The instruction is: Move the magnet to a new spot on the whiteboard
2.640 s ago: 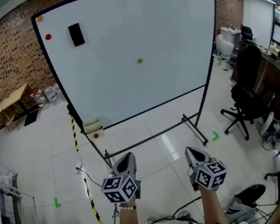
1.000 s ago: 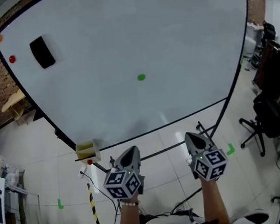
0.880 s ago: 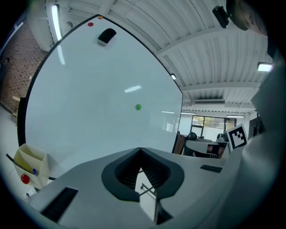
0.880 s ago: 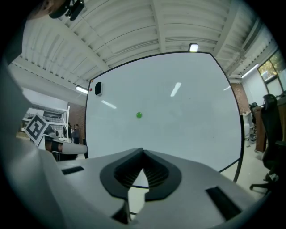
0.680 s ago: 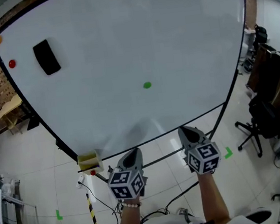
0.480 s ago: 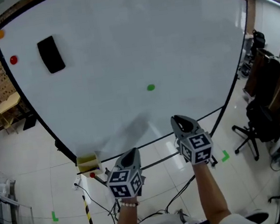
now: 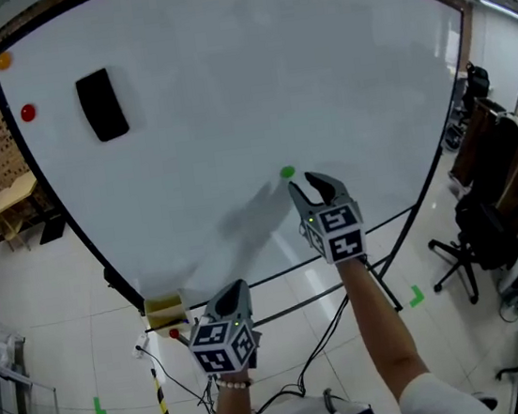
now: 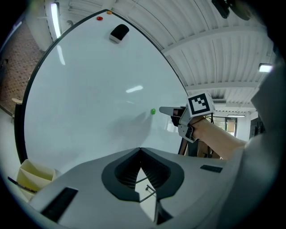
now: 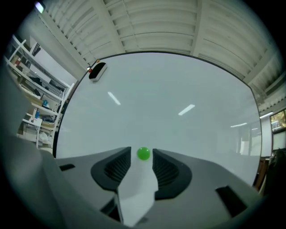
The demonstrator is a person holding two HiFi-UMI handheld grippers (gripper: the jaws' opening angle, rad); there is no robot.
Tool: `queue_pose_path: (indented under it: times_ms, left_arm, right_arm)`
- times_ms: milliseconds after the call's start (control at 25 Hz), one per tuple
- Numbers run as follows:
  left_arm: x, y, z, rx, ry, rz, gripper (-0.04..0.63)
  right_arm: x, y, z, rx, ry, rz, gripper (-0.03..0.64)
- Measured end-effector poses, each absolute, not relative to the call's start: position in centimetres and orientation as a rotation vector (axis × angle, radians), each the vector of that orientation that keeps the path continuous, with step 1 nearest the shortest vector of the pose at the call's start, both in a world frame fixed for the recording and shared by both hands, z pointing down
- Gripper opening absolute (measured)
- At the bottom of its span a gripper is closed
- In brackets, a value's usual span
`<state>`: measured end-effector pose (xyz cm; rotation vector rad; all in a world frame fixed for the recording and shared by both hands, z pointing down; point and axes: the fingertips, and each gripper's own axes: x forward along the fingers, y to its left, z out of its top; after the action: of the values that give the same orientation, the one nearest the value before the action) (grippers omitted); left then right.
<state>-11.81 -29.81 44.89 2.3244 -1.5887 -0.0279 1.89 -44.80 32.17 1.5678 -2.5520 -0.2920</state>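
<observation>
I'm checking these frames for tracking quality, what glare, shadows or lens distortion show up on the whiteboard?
Head view: fisheye bows the edges of the whiteboard; the right gripper, jaws opening with the green magnet just ahead, casts a soft grey shadow lower left. Left gripper view: one light streak glares on the board; corners dark. Right gripper view: two streaks; magnet sharp.
</observation>
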Motion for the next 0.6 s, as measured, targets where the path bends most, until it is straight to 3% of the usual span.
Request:
queue_pose_path:
  times_ms: [600]
  left_arm:
    - [-12.9, -29.7, 45.3, 2.299, -1.611, -0.051, -0.011]
  right_arm:
    - [0.5, -48.7, 33.2, 1.570, -2.426, -0.324, 0.193]
